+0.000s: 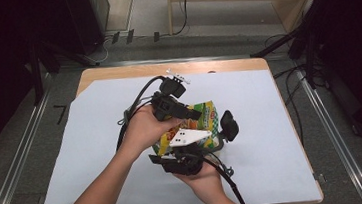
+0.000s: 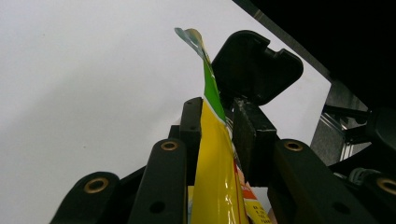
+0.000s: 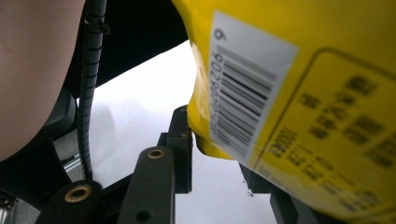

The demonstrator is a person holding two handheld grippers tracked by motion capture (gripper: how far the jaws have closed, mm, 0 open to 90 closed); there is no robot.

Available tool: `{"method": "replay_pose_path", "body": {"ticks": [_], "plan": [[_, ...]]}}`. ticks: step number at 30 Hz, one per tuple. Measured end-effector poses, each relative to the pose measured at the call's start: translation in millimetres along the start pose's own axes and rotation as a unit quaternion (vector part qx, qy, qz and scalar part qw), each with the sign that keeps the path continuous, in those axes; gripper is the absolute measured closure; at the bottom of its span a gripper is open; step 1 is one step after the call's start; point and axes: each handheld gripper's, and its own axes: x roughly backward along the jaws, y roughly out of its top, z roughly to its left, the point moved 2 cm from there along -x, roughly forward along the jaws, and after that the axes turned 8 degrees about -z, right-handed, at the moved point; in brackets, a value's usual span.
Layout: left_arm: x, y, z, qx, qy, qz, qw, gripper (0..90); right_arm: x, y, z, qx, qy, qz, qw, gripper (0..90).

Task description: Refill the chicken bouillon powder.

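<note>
A yellow and green snack bag [image 1: 206, 115] is held up over the middle of the table between both grippers. My left gripper [image 1: 195, 114] comes in from the upper left. In the left gripper view it [image 2: 217, 109] is shut on the bag's thin sealed edge [image 2: 212, 163], which stands upright between the pads. My right gripper [image 1: 222, 130] reaches up from below. In the right gripper view it [image 3: 217, 135] has the bag's barcode side [image 3: 317, 93] pressed between its jaws, with the right jaw mostly hidden behind the bag.
A pale sheet [image 1: 271, 123] covers the wooden table [image 1: 236, 65]. The person's forearms enter from the bottom edge. Black cables trail from both grippers. Dark stands and a metal rail [image 1: 332, 132] flank the table.
</note>
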Motion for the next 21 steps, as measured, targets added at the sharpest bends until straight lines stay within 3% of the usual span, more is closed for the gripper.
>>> {"method": "replay_pose_path", "body": {"ticks": [17, 21], "plan": [[-0.7, -0.4, -1.1, -0.001, 0.001, 0.001, 1.0000, 74.7, 0.0, -0.8, 0.2, 0.000, 0.000, 0.000, 1.0000, 70.2], [0.1, 0.3, -2.5, -0.002, 0.001, -0.001, 1.0000, 74.5, 0.6, 0.0, 0.3, -0.010, 0.005, -0.002, 0.9999, 70.5]]}}
